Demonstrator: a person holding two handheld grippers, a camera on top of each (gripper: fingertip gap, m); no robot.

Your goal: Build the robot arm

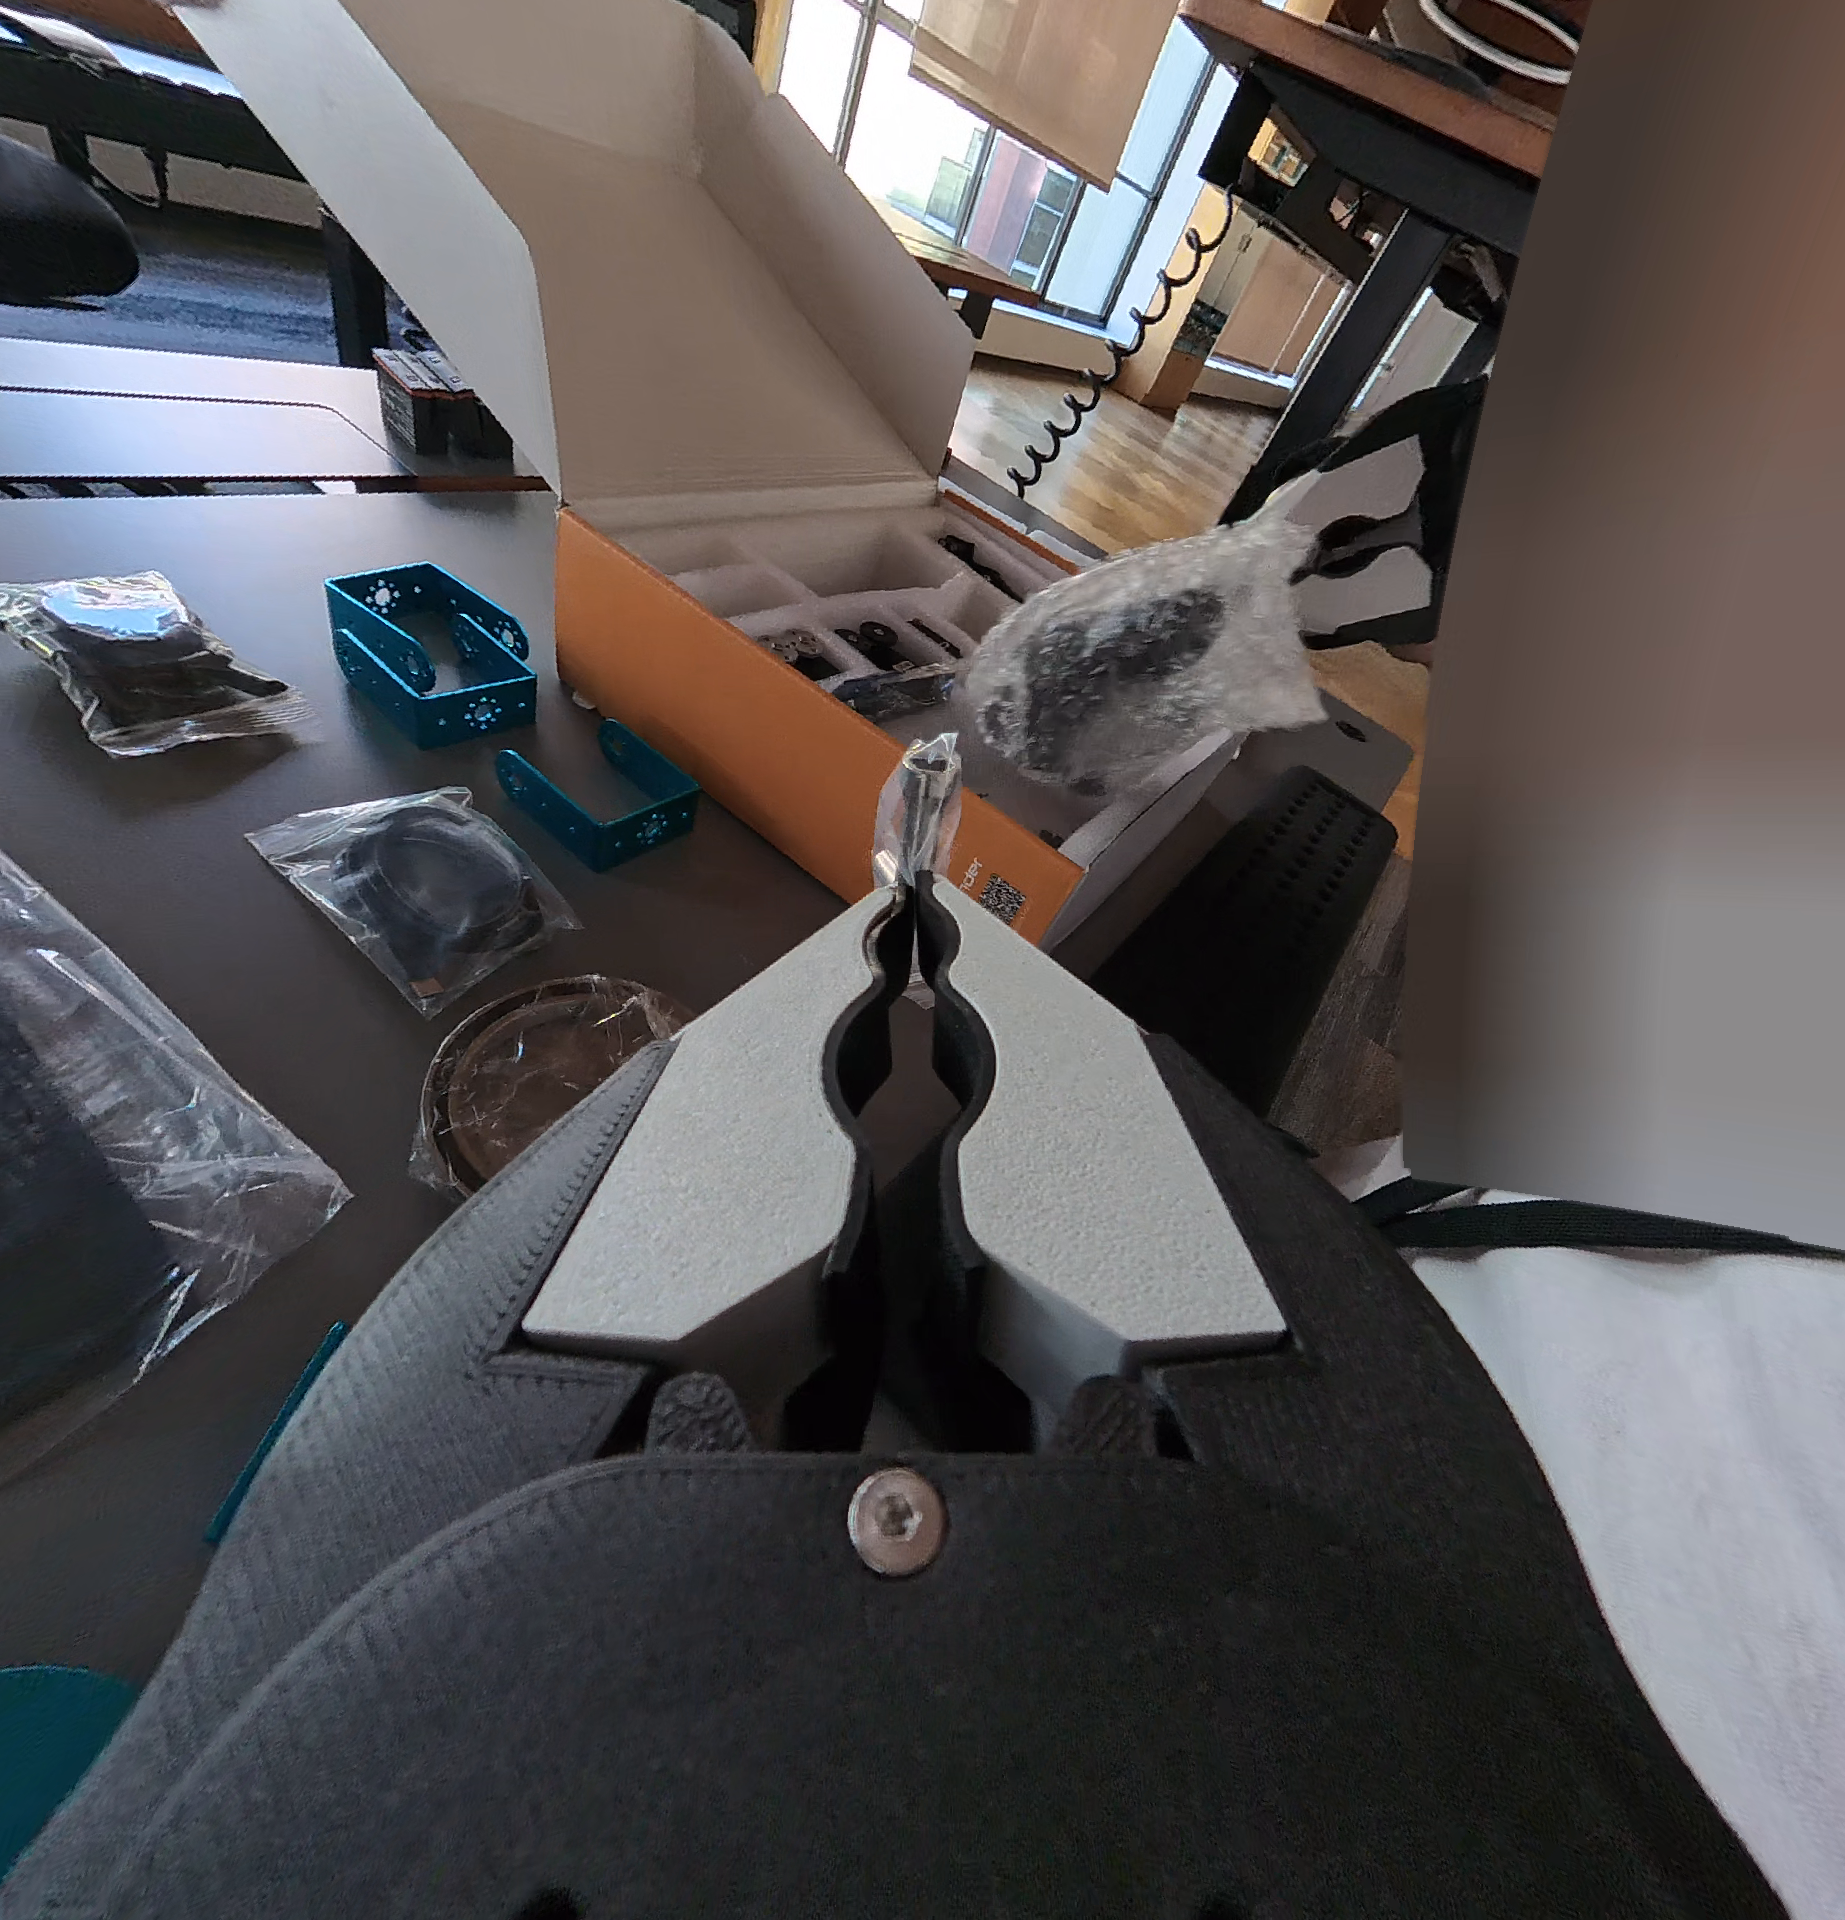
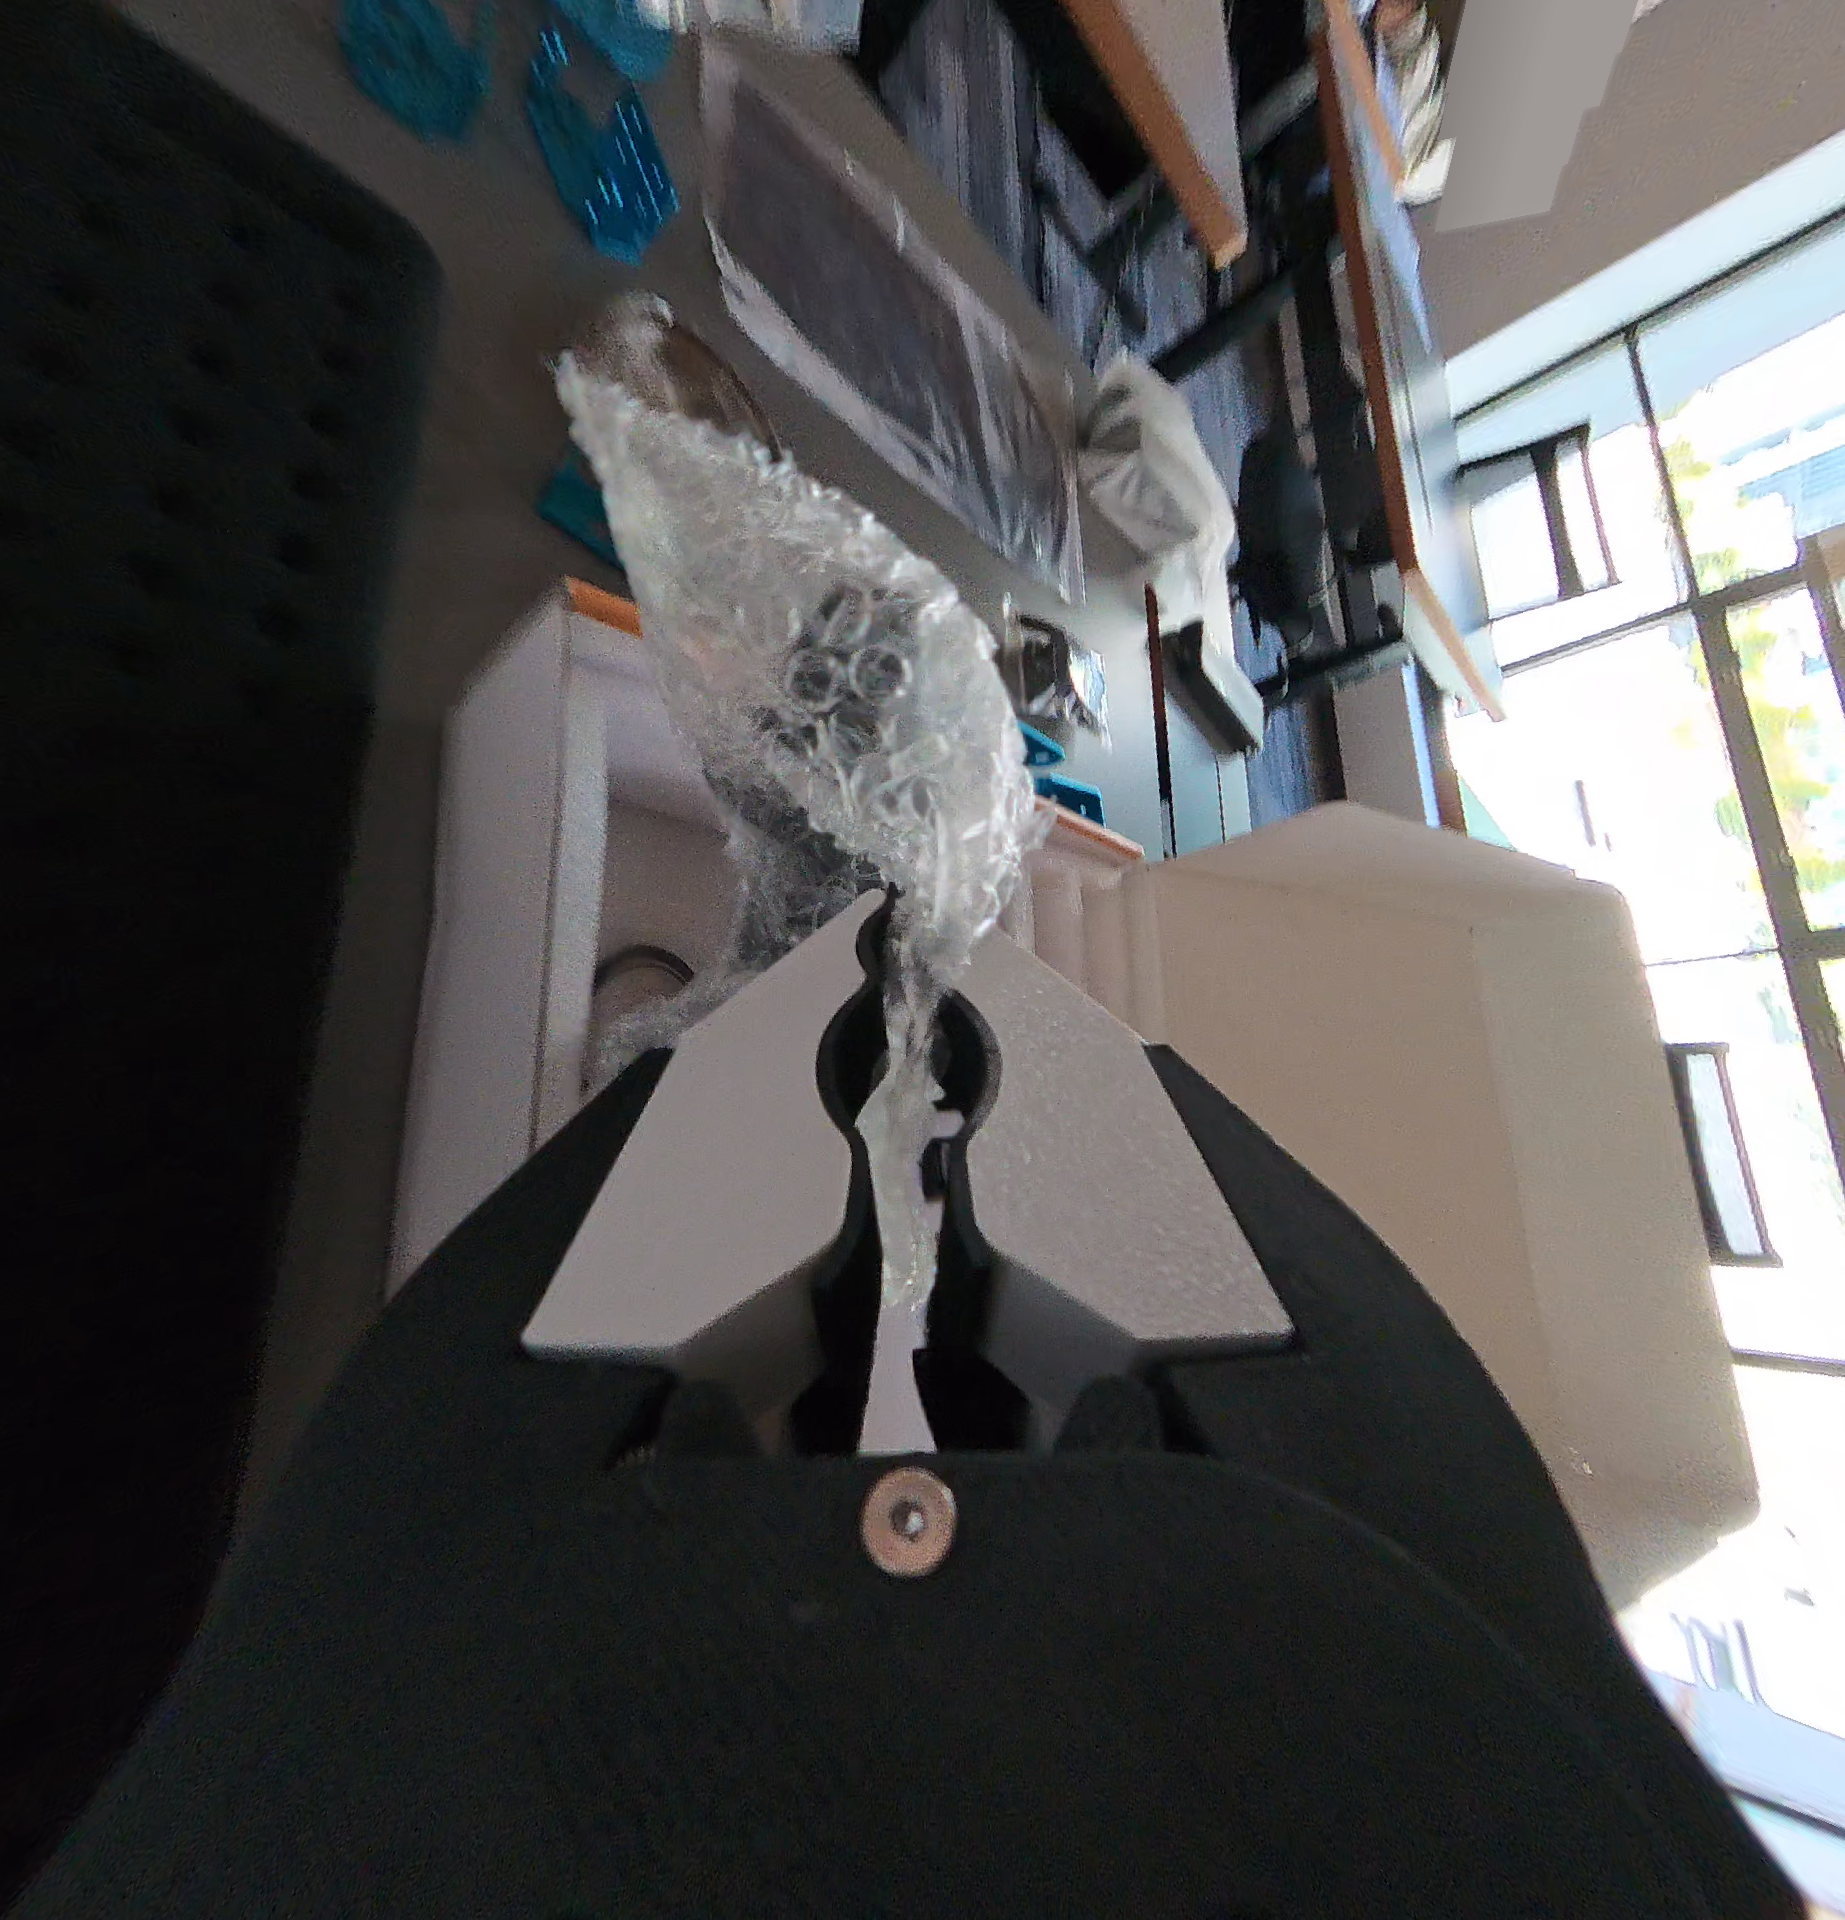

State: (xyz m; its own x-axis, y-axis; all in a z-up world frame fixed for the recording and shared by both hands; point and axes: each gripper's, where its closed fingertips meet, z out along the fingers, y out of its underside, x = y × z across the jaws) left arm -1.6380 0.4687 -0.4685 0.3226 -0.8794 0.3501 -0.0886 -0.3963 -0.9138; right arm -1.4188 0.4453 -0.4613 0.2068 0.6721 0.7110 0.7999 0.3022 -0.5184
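Crinkled bubble-wrap bundle (image 2: pixel 824 665), dark parts inside

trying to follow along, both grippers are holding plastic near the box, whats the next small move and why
Probably lower the bubble-wrap bundle onto the table. The right gripper is clamped on its end and holds it in the air above the orange box, while the left gripper pinches only a small plastic scrap.

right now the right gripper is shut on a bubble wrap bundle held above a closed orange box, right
Not quite: the orange box is open, its lid standing up, as the left wrist view shows. The right gripper is indeed shut on the bubble wrap bundle.
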